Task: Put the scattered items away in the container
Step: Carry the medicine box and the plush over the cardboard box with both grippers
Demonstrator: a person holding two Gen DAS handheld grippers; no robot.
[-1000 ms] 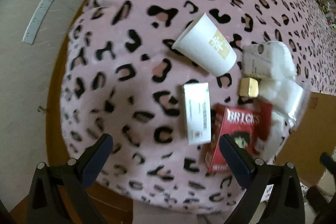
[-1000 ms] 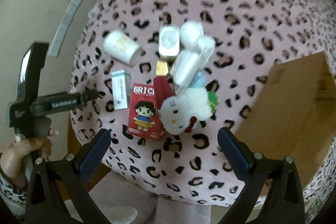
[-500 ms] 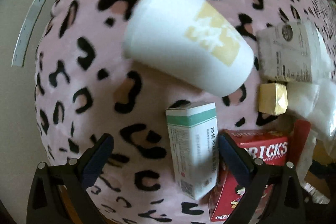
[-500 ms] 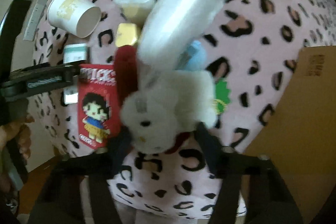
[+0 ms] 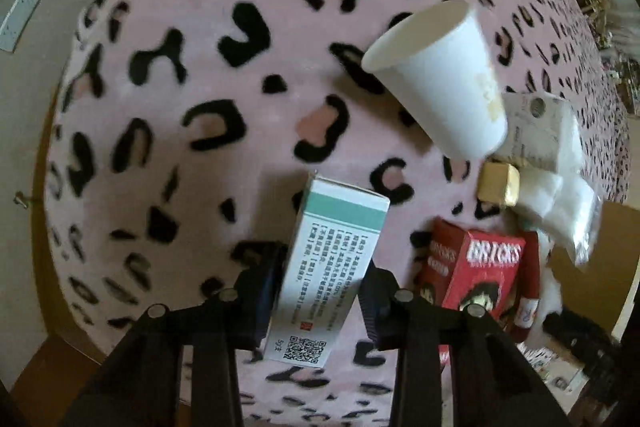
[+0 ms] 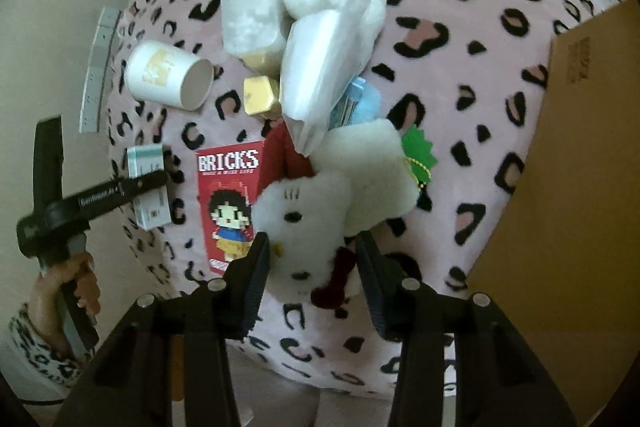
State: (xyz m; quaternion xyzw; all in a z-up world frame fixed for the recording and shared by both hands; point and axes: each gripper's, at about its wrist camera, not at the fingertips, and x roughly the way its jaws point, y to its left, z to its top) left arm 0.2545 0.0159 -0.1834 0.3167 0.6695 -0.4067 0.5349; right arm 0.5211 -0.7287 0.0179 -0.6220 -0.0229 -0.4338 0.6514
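**Both grippers clamp on clutter beside the cardboard box**

The white plush cat toy (image 6: 308, 223) with a dark red bow sits low in the centre of the right wrist view, caught between the right gripper (image 6: 310, 267) fingers, whose jaws are closing with the pads pressing its head. At that frame's right edge stands the brown cardboard box (image 6: 568, 187), the toy just beside it but outside. In the left wrist view the white-and-green printed carton (image 5: 328, 267) stands lower centre, squeezed by the left gripper (image 5: 320, 291), its jaws closing tight on the carton's sides. To the carton's right lies the red "BRICKS" box (image 5: 476, 267); above that, a small gold cube (image 5: 500, 183), a white paper cup (image 5: 440, 83) on its side, and clear plastic bags of white cotton (image 5: 560, 187) touching one another. All rest on the pink leopard-print blanket (image 5: 240, 87). At lower left of the right wrist view, a person's hand (image 6: 68, 291) in a spotted sleeve holds the left gripper's handle
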